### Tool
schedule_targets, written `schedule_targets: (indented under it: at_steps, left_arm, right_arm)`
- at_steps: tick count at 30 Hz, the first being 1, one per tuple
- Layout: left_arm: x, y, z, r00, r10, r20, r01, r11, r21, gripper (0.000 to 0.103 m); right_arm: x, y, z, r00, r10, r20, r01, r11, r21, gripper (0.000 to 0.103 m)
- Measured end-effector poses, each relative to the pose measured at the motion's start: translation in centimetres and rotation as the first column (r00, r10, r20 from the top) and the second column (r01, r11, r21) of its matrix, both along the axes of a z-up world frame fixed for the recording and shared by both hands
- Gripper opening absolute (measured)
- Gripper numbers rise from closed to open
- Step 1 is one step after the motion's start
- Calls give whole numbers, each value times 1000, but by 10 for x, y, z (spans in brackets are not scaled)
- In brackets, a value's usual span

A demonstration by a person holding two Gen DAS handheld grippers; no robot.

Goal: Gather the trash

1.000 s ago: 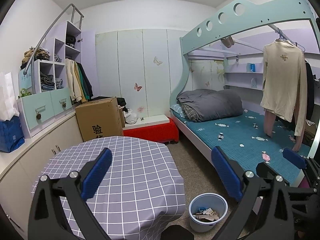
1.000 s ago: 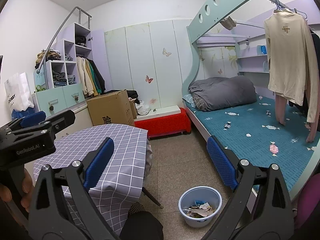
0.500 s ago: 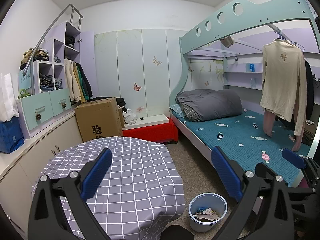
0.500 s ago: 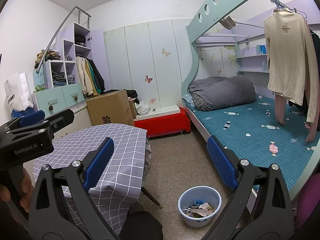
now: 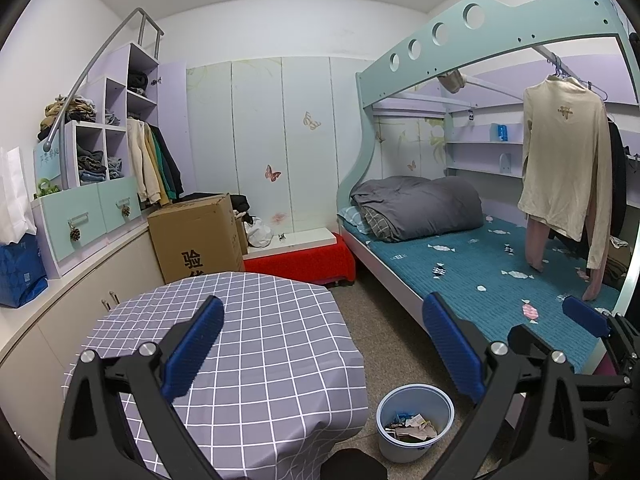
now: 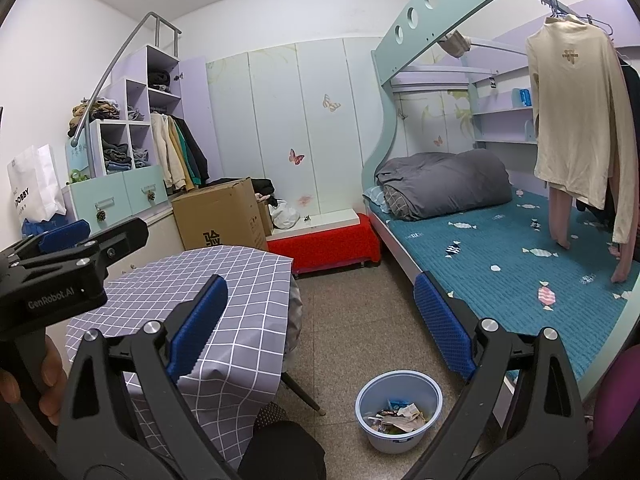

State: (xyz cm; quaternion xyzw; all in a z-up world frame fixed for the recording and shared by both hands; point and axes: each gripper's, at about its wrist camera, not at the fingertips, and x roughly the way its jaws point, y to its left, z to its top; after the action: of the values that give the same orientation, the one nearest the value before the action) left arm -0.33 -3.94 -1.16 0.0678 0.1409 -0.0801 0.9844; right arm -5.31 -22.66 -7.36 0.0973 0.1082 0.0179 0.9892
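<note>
A pale blue bin (image 5: 416, 420) (image 6: 399, 412) stands on the floor between the table and the bed, holding several crumpled wrappers and papers (image 6: 396, 416). My left gripper (image 5: 320, 344) hangs open over the near edge of the grey checked tablecloth (image 5: 256, 344), nothing between its blue pads. My right gripper (image 6: 320, 320) is open too, held above the floor beside the table, the bin below and just right of its middle. The left gripper (image 6: 64, 260) also shows at the left edge of the right wrist view, held by a hand (image 6: 24, 384).
A bunk bed (image 5: 480, 264) with a teal mattress and a grey duvet fills the right side. A cardboard box (image 5: 196, 240) and a red-covered platform (image 5: 300, 260) stand behind the table. Cabinets and shelves (image 5: 92, 208) line the left wall. A cream shirt (image 5: 564, 160) hangs over the bed.
Both views have drifted very slightly; the grippers remain open and nothing in the room has moved.
</note>
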Motion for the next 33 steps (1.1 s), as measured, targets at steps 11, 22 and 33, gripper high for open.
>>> schedule_targets:
  at_steps: [11,22,33]
  left_arm:
    - [1,1,-1,1000,-1,-1,1,1000,1,97]
    - [0,2,-5,1000,0,-4,0,1000,1,97]
    - [0,2,-8,1000,-2,-7,2,1000,0,97]
  right_arm:
    - [1,-2,-1,1000,2,-8,-2,1000,3,93]
    - [0,-4,-3,1000,1,-10,-1,1000,4,93]
    - [-1,-5,-7,1000,2,-15,-2,1000,6,93]
